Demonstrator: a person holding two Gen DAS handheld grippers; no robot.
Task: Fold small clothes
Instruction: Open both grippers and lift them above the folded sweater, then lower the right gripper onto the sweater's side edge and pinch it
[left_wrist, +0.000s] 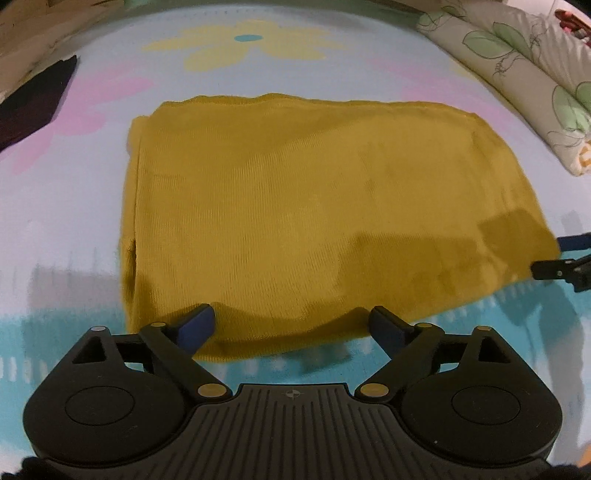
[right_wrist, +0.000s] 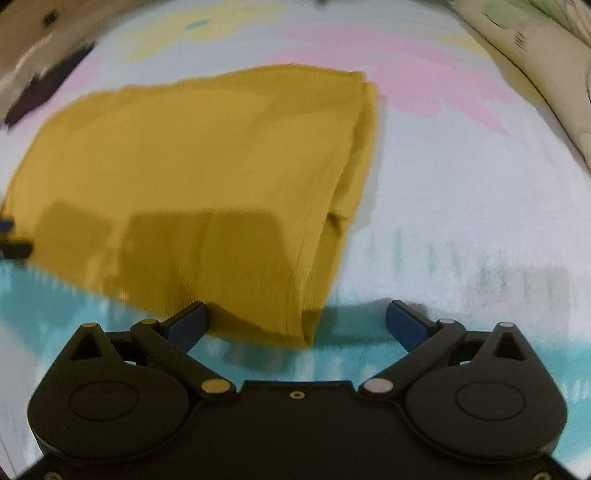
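Left wrist view: the left gripper (left_wrist: 291, 321) has its fingers wide apart, holding nothing, at the near edge of the yellow cloth (left_wrist: 295, 206). The right gripper (right_wrist: 297, 319) is spread apart too, by the cloth's near corner. The cloth lies flat on the flowery sheet (left_wrist: 74, 206), already folded into a neat block; maybe one more fold is left. Only the left view shows the dark cloth (left_wrist: 33, 107) sharply; the right view shows the stacked layers at the cloth's side.

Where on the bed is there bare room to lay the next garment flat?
Free: the sheet right of the mustard garment, up to the floral pillows; also the strip beyond it, over the yellow flower print. Crowded: the near edge, where the open left hand-held gripper and right hand-held gripper sit; dark clothing far left.
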